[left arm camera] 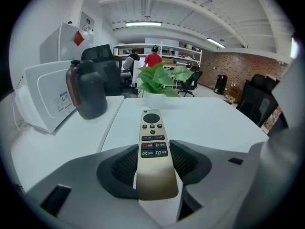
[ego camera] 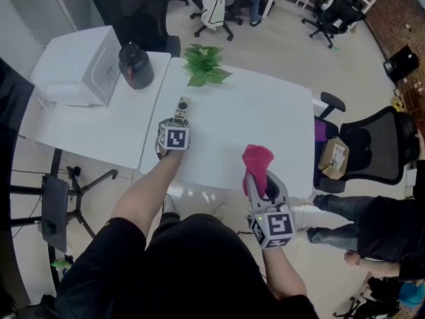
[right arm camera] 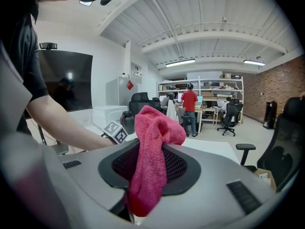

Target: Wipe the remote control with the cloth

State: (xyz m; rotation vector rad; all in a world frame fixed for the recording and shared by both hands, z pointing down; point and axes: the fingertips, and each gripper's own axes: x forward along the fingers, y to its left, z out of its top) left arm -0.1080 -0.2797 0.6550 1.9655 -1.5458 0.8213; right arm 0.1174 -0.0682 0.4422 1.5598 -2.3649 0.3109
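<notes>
A gold remote control (ego camera: 182,109) (left arm camera: 153,147) with black buttons points away from me over the white table (ego camera: 265,118), button side up. My left gripper (ego camera: 178,121) (left arm camera: 153,165) is shut on its near half, a pad against each long side. Low at the table's near edge, my right gripper (ego camera: 256,180) (right arm camera: 150,170) is held up, shut on a pink cloth (ego camera: 257,159) (right arm camera: 152,161). The cloth bunches above the jaws and hangs down between them. The two grippers are apart, and the cloth does not touch the remote.
A potted green plant (ego camera: 204,64) stands at the table's far edge. On the adjoining left table are a dark jug (ego camera: 135,65) and a white boxy appliance (ego camera: 80,65). At the right are a black office chair (ego camera: 372,145) and a cardboard box (ego camera: 334,157).
</notes>
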